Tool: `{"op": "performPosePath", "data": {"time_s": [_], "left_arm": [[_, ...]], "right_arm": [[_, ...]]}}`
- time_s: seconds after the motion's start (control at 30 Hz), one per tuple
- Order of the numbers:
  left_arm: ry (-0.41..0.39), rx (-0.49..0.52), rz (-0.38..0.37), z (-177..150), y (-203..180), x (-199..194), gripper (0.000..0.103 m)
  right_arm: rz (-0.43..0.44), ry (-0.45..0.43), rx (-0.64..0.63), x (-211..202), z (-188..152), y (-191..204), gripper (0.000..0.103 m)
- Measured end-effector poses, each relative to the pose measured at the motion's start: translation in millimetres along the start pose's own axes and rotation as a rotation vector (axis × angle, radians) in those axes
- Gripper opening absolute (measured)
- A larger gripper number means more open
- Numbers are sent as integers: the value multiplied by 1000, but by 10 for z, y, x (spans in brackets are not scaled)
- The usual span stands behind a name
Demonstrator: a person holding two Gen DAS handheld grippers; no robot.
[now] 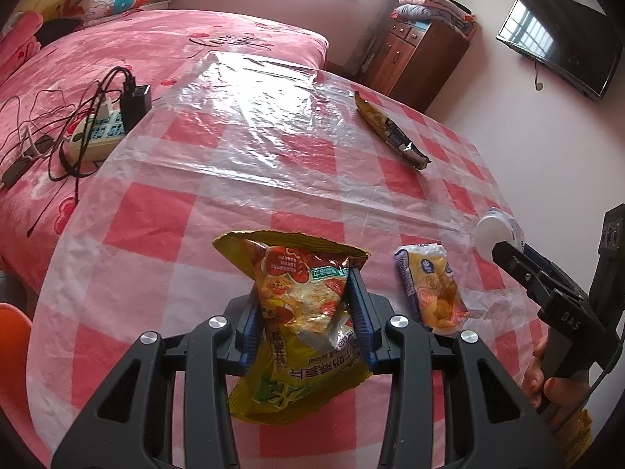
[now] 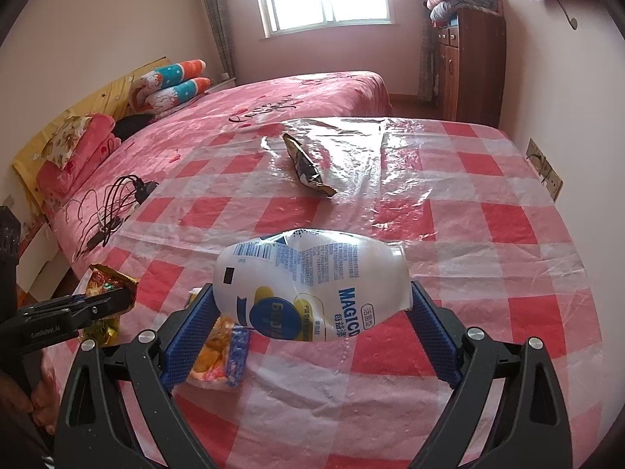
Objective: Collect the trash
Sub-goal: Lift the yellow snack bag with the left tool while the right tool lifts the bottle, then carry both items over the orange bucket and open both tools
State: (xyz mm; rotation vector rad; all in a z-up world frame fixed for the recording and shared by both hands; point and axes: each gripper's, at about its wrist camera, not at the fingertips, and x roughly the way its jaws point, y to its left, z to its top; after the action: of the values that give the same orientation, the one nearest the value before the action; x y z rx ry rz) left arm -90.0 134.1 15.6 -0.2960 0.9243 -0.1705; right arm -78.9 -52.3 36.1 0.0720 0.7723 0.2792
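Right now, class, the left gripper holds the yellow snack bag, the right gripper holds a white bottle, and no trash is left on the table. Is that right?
Not quite. The left gripper holds the yellow snack bag and the right gripper the white bottle, but the left wrist view shows a dark wrapper and a small yellow packet on the table.

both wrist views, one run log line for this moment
left tool: shut on yellow snack bag | right tool: shut on white bottle | on table: small wrapper, dark wrapper
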Motion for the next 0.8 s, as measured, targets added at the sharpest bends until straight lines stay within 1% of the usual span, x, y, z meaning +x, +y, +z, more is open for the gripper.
{"op": "performPosePath", "data": {"time_s": [0.2,0.5,0.7,0.8], "left_arm": [[-12,-11,12,-43,112,-98,42],[-35,-53,50,-126,448,-309,42],[-46,-83,76,-192,676,-439,42],[-53,-104,89,-227,803,-517,42]], "right_arm": [[26,-2,-28,-63,3,156,93],[67,4,-96,-117,-21,520,93],[107,19,-145,-108,-51,797,93],[141,34,-168,-99,-73,967,93]]}}
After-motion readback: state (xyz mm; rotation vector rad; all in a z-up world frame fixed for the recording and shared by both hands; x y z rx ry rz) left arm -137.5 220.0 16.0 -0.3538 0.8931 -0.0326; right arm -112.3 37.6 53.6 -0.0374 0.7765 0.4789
